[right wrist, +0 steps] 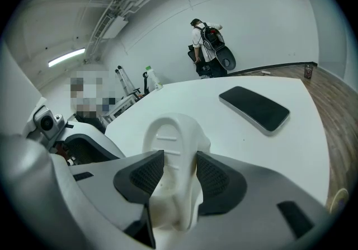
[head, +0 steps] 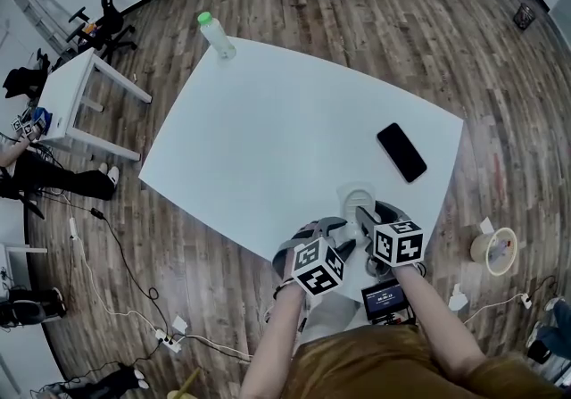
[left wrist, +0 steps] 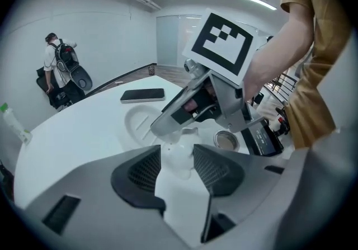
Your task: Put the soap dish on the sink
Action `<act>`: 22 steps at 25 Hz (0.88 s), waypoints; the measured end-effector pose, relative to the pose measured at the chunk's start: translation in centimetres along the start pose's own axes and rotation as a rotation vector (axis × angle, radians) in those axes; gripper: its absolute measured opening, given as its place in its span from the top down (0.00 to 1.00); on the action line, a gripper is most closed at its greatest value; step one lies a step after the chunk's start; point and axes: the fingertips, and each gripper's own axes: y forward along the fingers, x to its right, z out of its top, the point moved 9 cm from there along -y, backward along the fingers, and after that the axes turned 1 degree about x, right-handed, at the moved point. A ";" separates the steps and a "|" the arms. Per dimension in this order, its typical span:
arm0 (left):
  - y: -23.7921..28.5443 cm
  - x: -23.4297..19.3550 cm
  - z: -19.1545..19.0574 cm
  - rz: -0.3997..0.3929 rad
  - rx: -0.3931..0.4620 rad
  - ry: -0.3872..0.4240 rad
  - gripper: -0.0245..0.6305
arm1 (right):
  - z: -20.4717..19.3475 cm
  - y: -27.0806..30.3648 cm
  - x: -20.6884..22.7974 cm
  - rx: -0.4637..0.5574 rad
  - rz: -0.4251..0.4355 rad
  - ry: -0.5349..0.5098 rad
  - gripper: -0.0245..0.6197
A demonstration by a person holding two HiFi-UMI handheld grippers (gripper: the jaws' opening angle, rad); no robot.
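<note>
The soap dish (right wrist: pixel 170 142) is gripped by the right gripper (right wrist: pixel 180 160). Its jaws are clenched on the dish's two long sides near the near end, with the ribbed pads pressing on the white rim. The dish is oval and hollow side up, with short ridges inside. Its long axis runs straight out along the jaws, so the rounded far end points away from the person, to the left of the phone (head: pixel 401 152).

In the head view the dish sits on the person's side of the phone, close to it, near the near edge of the bench (head: pixel 268 120). Whether it rests on the bench or hangs just above it I cannot tell.

The left gripper (left wrist: pixel 177 151) is just left of the right one, further from the phone, and points in at the dish's near end. Its jaws are released and stand wide apart. A white lump at that end lies between the pads, not squeezed.

A bottle (head: pixel 217 35) stands well beyond the phone, at the bench's far left corner.
</note>
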 end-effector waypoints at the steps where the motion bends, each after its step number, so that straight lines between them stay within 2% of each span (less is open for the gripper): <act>1: 0.0 0.0 0.1 0.008 -0.005 -0.005 0.70 | 0.0 -0.1 -0.1 -0.005 -0.007 -0.009 0.70; 6: -0.2 0.2 0.1 0.037 -0.007 -0.028 0.70 | -0.4 -0.4 -0.4 -0.043 -0.046 -0.062 0.70; 9: -0.2 0.2 0.1 0.055 -0.008 -0.017 0.70 | -0.7 -1.0 -0.3 -0.048 -0.058 -0.056 0.70; 17: -0.3 0.4 0.2 0.091 -0.018 -0.009 0.70 | -0.2 -2.5 -0.3 0.029 -0.077 -0.096 0.70; 22: -0.1 0.6 0.0 0.093 -0.007 -0.044 0.71 | -0.2 -3.0 -0.2 0.047 -0.076 -0.116 0.70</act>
